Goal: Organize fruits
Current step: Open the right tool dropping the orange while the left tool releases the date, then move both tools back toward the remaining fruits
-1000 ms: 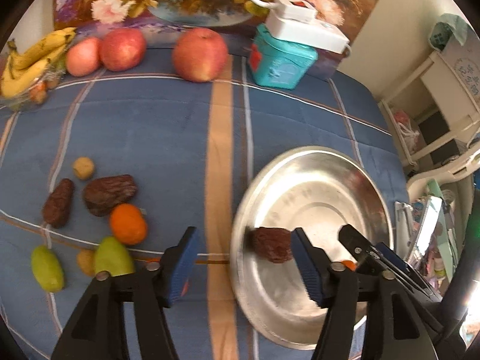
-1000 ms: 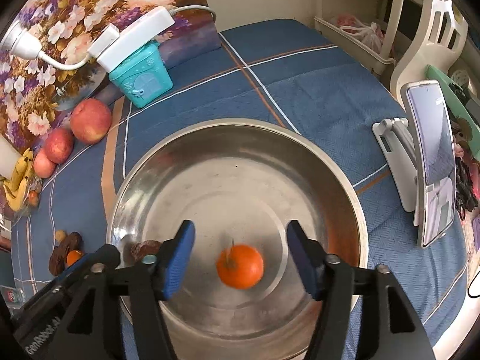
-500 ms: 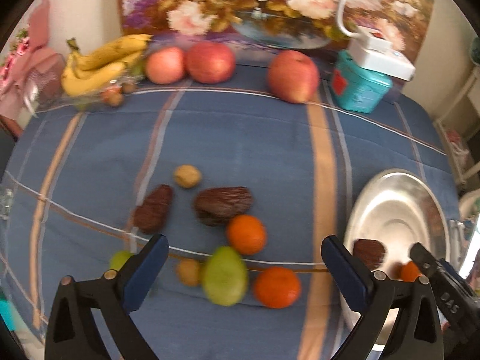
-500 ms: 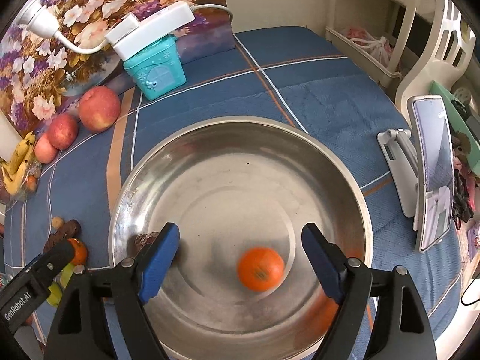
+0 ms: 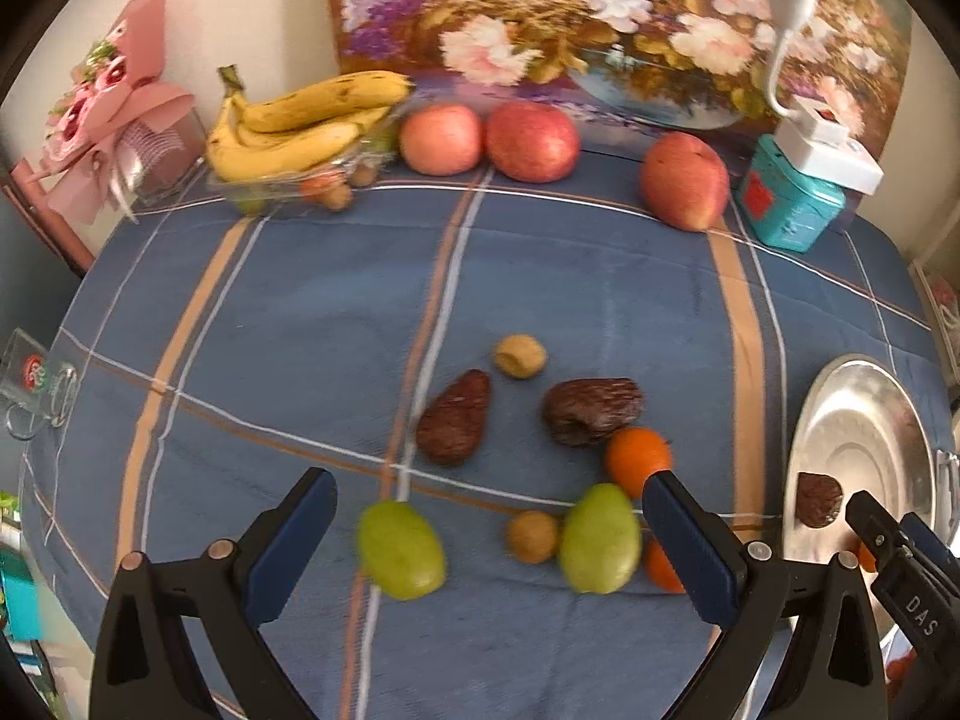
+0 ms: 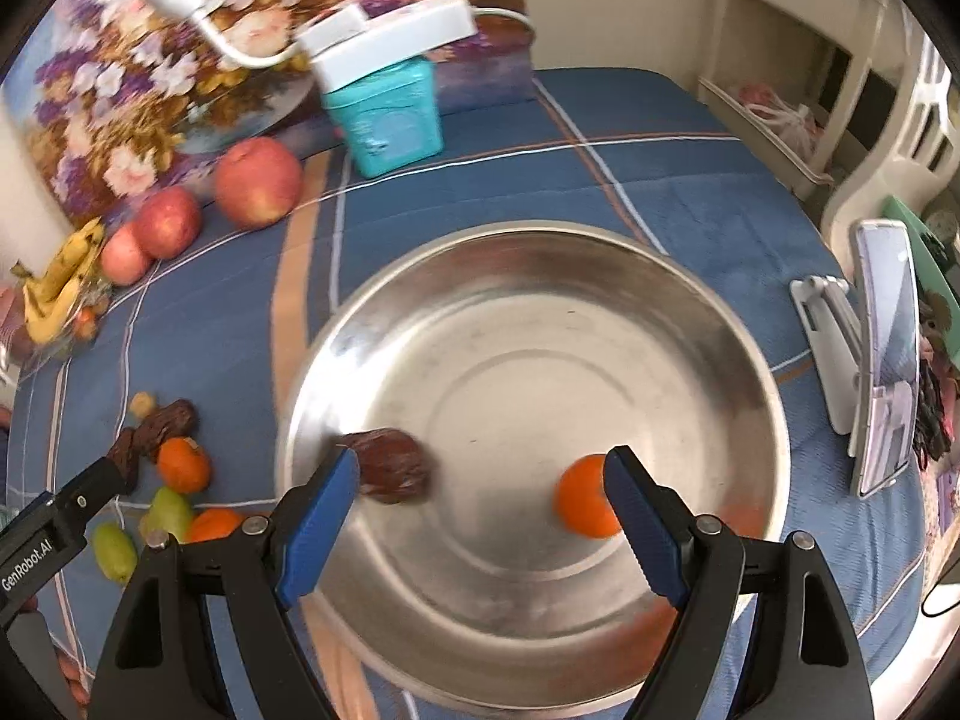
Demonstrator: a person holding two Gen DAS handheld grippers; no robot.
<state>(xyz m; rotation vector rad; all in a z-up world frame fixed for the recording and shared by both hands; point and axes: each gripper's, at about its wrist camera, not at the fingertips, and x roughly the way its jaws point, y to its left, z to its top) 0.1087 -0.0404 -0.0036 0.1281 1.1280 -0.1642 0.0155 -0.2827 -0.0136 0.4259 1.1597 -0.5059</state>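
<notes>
My left gripper (image 5: 486, 540) is open and empty above a cluster of loose fruit on the blue cloth: two green fruits (image 5: 401, 549) (image 5: 599, 537), an orange (image 5: 636, 459), two dark brown fruits (image 5: 453, 419) (image 5: 591, 410) and small tan ones (image 5: 519, 356). My right gripper (image 6: 480, 516) is open and empty over the steel bowl (image 6: 540, 276), which holds a dark brown fruit (image 6: 391, 464) and an orange (image 6: 581, 505). The bowl also shows in the left wrist view (image 5: 864, 414).
Three apples (image 5: 531, 133) and a banana bunch (image 5: 300, 126) line the back by a flower painting. A teal tin (image 5: 789, 204) with a white power strip stands back right. A phone on a stand (image 6: 882, 354) is right of the bowl. A glass mug (image 5: 36, 384) sits far left.
My left gripper swung left from the bowl, where it left the dark fruit, to above the fruit cluster. My right gripper drew back and the orange rolled right in the bowl.
</notes>
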